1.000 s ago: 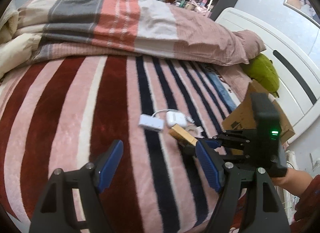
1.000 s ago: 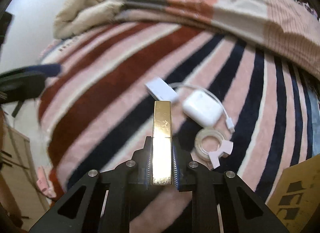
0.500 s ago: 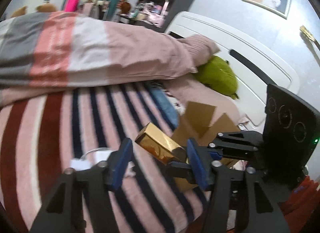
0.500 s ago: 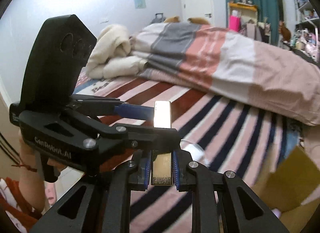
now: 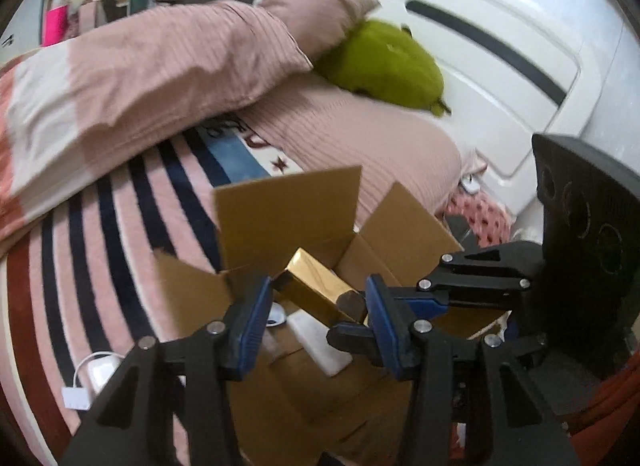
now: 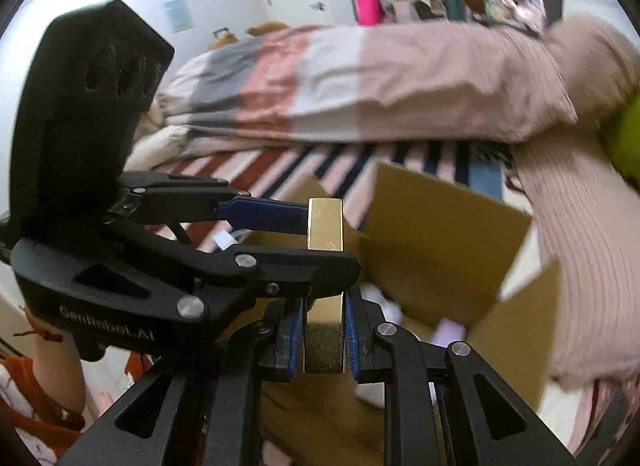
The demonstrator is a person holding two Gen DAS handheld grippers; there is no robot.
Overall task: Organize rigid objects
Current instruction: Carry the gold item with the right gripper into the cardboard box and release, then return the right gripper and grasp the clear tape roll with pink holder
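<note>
The right gripper [image 6: 324, 340] pinches a gold rectangular box [image 6: 325, 234] by its near end, the blue pads pressed flat on both of its long sides so that it juts straight forward like a bar. It hangs above the open cardboard box [image 5: 288, 205] that stands on the striped bed cover [image 5: 100, 225], whose flaps are folded up and outward, leaving the mouth free for a drop from above. The left gripper [image 5: 316, 318] is beside the gold box with its fingers spread wide and nothing between them; from the right wrist view one blue pad reaches to the gold box's left side, though contact cannot be told. It seems placed there to steady or guide the box, not to carry it. Inside the cardboard box a white flat object [image 5: 320, 346] already lies on the bottom, so the sorting looks to be partly done. A white charger with its cable [image 5: 96, 370] lies on the bed cover outside the box, probably waiting its turn. A green plush toy [image 5: 384, 65] rests by the headboard, well apart.
</note>
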